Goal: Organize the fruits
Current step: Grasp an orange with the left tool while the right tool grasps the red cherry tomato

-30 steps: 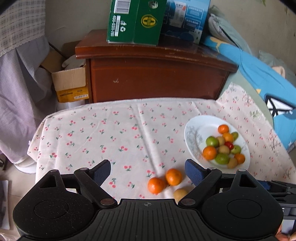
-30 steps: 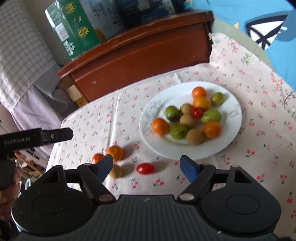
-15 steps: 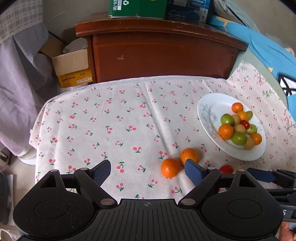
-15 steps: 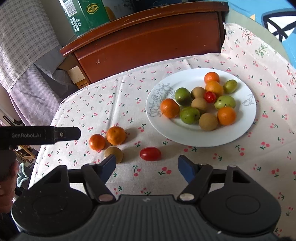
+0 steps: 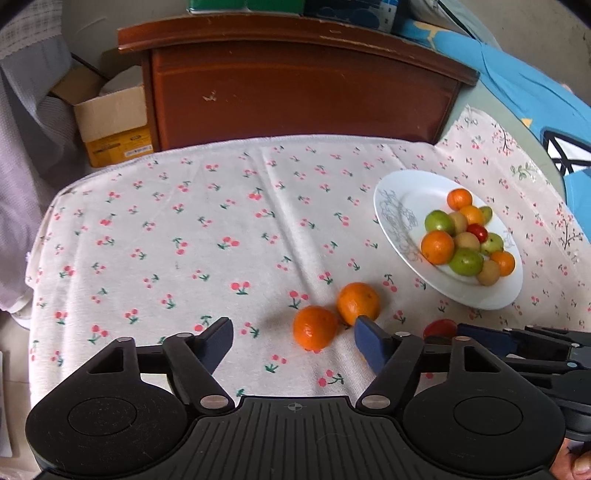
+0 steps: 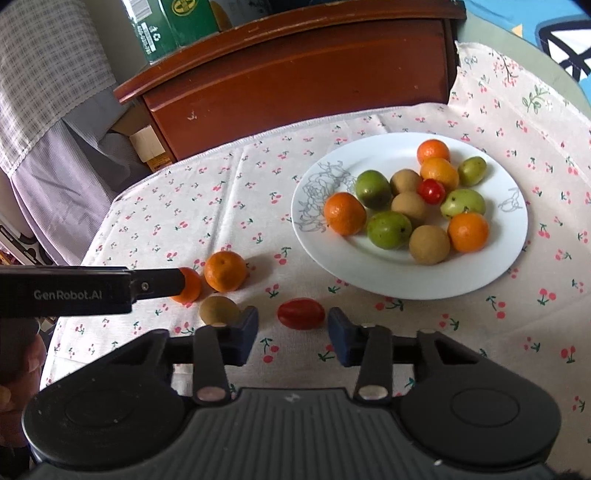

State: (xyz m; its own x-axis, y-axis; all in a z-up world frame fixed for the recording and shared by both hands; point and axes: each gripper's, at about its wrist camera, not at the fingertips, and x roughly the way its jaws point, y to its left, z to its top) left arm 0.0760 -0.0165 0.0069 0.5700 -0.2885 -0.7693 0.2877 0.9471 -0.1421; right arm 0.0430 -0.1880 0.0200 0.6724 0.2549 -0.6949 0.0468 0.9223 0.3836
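A white plate (image 6: 376,269) holds several oranges, green fruits, brown fruits and a cherry tomato; it also shows in the left wrist view (image 5: 399,192). On the cloth lie two oranges (image 5: 314,327) (image 5: 357,302), a brown fruit (image 6: 218,310) and a red tomato (image 6: 300,313). My left gripper (image 5: 293,338) is open, low over the cloth, with the nearer orange between its fingers. My right gripper (image 6: 291,332) is open, its fingertips just short of the red tomato, which sits in line with the gap.
A wooden cabinet (image 5: 295,85) stands behind the table with boxes (image 6: 173,26) on top. A cardboard box (image 5: 110,125) sits on the floor at the left. Blue bedding (image 5: 517,92) lies at the right. The cherry-print cloth (image 5: 184,240) covers the table.
Both grippers have moved forward and lower toward the loose fruit. The right gripper's fingers have narrowed and now sit close to the red tomato. The left gripper now brackets the nearer orange.
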